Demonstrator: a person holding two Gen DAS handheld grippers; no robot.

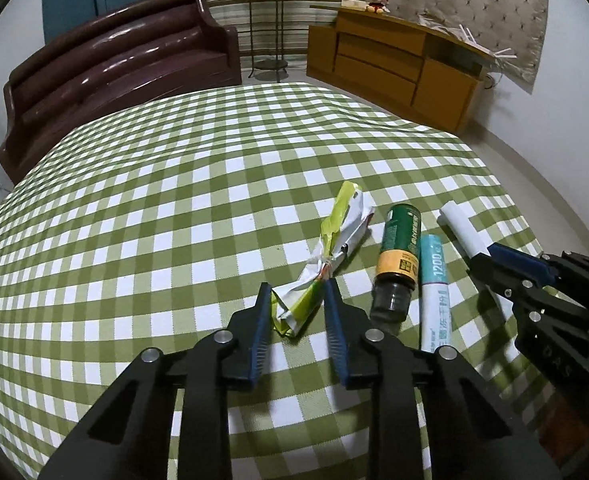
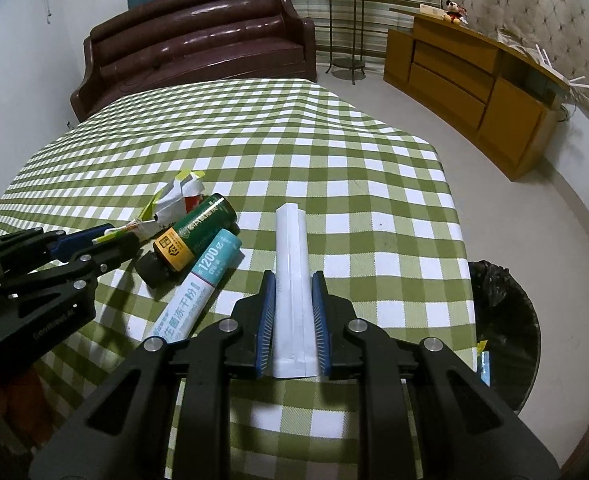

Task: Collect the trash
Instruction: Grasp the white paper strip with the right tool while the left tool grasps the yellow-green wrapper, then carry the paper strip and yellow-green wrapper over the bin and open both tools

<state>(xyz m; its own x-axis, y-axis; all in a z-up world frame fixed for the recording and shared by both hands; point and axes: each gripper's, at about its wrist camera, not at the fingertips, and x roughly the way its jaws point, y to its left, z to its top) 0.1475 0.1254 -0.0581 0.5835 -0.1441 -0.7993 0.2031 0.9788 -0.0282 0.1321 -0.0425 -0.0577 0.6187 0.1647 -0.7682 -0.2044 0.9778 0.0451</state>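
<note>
Over checkered tablecloth (image 1: pixel 174 184), both grippers tilt down (left (image 1: pixel 297 294) pinching wrapper (image 1: pixel 326 256)).

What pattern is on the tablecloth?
Green and white checks on the tablecloth; clearest in the left wrist view.

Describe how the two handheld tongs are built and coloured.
Both the left tongs and right tongs have matte black, angular linkage arms with cut-out slots and round silver pivot pins. Their fingers carry blue ribbed pads. Faint lettering marks each body's side. No cables or sleeves show.
</note>
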